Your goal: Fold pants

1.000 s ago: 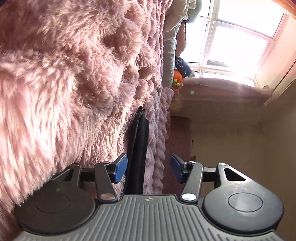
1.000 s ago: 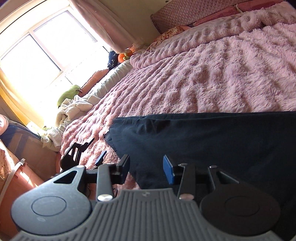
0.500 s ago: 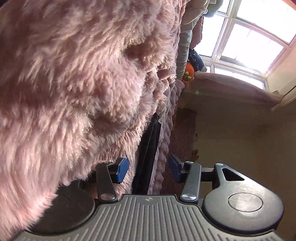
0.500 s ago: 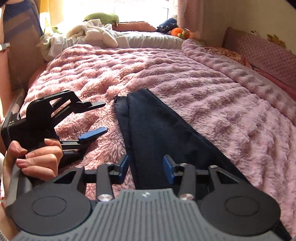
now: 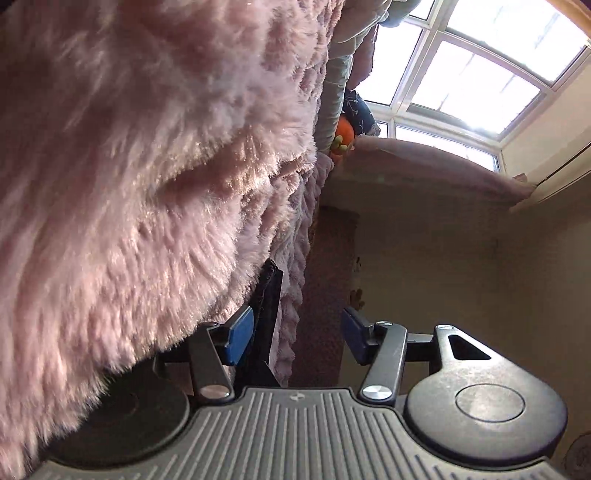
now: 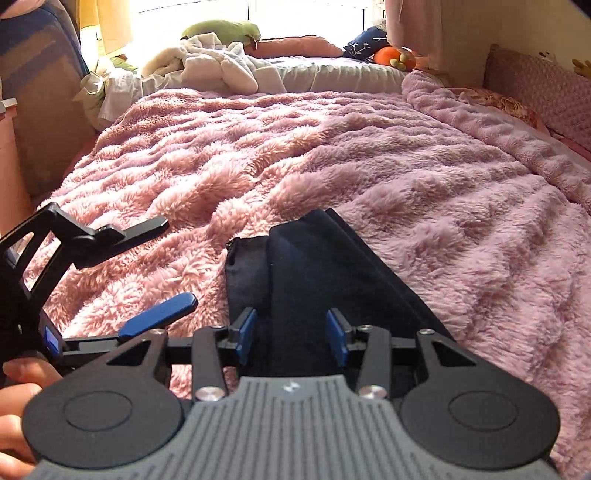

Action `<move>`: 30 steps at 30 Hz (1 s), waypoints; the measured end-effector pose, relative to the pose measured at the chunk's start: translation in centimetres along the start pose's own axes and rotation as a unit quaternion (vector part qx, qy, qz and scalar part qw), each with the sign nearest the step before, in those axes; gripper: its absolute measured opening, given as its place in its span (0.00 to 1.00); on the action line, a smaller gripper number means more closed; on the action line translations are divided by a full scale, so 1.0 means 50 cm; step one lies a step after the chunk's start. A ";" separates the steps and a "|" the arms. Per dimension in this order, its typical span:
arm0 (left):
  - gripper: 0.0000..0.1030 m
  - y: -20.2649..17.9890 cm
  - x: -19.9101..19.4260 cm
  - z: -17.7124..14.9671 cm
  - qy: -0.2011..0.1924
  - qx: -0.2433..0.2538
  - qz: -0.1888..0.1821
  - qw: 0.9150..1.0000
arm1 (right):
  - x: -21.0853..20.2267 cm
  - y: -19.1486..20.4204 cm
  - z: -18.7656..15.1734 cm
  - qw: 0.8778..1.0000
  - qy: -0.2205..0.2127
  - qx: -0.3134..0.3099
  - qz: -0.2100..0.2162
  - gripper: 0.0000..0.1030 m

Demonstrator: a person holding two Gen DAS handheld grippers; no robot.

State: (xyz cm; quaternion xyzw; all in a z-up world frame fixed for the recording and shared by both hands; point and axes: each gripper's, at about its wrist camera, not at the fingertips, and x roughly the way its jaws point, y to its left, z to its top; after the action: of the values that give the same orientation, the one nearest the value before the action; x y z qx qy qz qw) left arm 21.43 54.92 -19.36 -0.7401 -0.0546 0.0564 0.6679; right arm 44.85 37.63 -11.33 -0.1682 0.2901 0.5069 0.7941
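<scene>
Dark navy pants (image 6: 314, 266) lie folded lengthwise into a long strip on the pink fluffy blanket (image 6: 369, 155), hem end towards the window. My right gripper (image 6: 291, 334) hovers over the strip, tilted down, with its blue pads apart and dark cloth below them, not pinched. My left gripper (image 6: 179, 260) lies on its side on the blanket, left of the hem and short of it. In the left wrist view its jaws (image 5: 297, 338) are opening. The pants' edge (image 5: 267, 295) shows just beyond the left pad (image 5: 240, 336), ungripped.
A hand (image 6: 22, 373) holds the left gripper at the lower left. A heap of white clothes (image 6: 207, 66), a green plush (image 6: 221, 31) and an orange toy (image 6: 393, 57) sit by the window. A padded headboard (image 6: 546, 88) and pillows line the right side.
The right gripper has swung round from beside the pants to look along their length, near the hem. The left gripper has slid along the blanket towards the pants' edge, its jaws narrowing then widening.
</scene>
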 end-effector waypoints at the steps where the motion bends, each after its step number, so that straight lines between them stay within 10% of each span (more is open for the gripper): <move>1: 0.62 -0.004 0.004 0.002 0.009 0.013 0.003 1.000 | 0.006 0.005 0.000 1.000 0.001 -0.012 -0.004 0.37; 4: 0.62 -0.018 -0.002 -0.016 0.035 0.081 0.009 0.996 | 0.017 0.003 -0.001 1.000 -0.009 0.001 -0.008 0.00; 16: 0.62 -0.015 -0.016 -0.024 0.024 0.097 0.010 0.995 | -0.008 -0.142 -0.025 0.933 -0.080 0.275 0.218 0.00; 19: 0.62 -0.017 -0.014 -0.029 0.025 0.099 0.011 0.995 | 0.051 -0.120 -0.028 0.930 0.025 0.276 0.243 0.18; 21: 0.62 -0.019 -0.012 -0.028 0.025 0.095 0.010 0.995 | 0.053 -0.094 -0.025 0.928 0.046 0.243 0.277 0.57; 30: 0.64 -0.013 -0.019 -0.027 0.023 0.094 -0.001 0.995 | -0.013 -0.165 -0.013 0.946 -0.053 0.231 0.222 0.50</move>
State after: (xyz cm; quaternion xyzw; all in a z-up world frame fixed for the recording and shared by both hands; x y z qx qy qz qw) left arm 20.71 53.50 -18.55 -0.6754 -0.0350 0.0437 0.7353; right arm 51.91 33.27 -11.67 0.1152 0.3867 0.5978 0.6927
